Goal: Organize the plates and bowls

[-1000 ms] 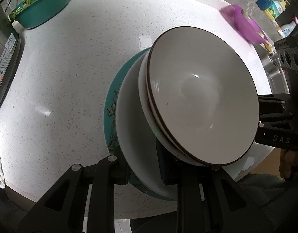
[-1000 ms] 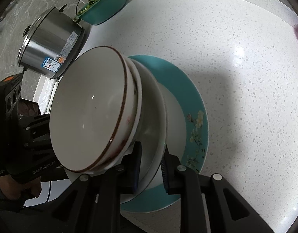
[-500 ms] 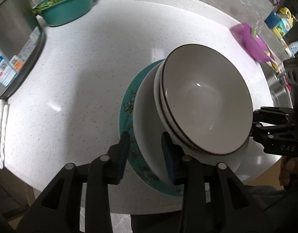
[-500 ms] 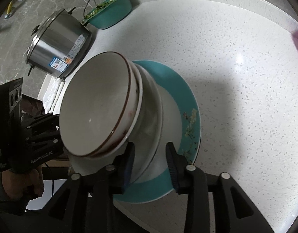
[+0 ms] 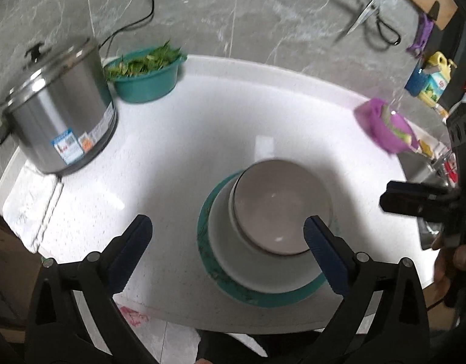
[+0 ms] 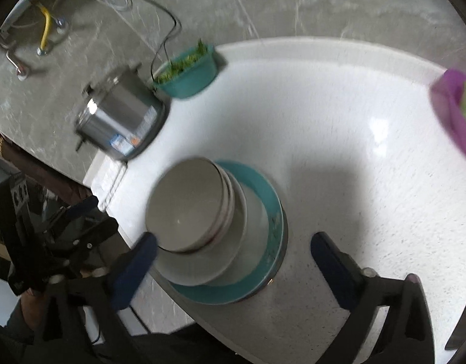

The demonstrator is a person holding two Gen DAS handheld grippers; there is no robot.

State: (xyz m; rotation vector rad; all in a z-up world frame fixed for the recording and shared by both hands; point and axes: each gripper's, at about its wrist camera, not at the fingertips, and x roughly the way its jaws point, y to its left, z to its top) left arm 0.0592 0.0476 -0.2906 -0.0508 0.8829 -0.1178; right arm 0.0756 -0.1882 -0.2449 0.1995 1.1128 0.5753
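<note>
Stack looks done: brown-rimmed bowl [image 5: 281, 209] nested in a second bowl [image 6: 228, 195], both on a white plate [image 5: 233, 257], which sits on the teal plate [image 5: 263, 298], all near the front edge of the white table [image 5: 187, 139]. My read is the stacking step is finished and this is the release/retreat stage; both tools are off the crockery. Left gripper [image 5: 227, 236] is held above and in front of the stack, tilted down at it, jaws spread wide, one blue pad to the left over bare table and the other in line with the bowl's right rim, touching nothing as far as I can tell. Right gripper [image 6: 233, 250] is on the other side of the stack, also angled down, jaws wide apart and empty, the stack showing between them; its left pad overlaps the bowl rim in view, but contact looks unlikely. Each tool shows up in the other's camera, at the far side of the stack. Both views are motion-blurred. Next move, if any: check for stray dishes; none visible, only a steel pot [image 5: 54, 115], a teal basin of greens [image 5: 146, 75] and a purple bowl [image 5: 384, 126] further back. The teal plate sits close to the table edge, so any regrip calls for a gentle nudge inward, not a drag.
</note>
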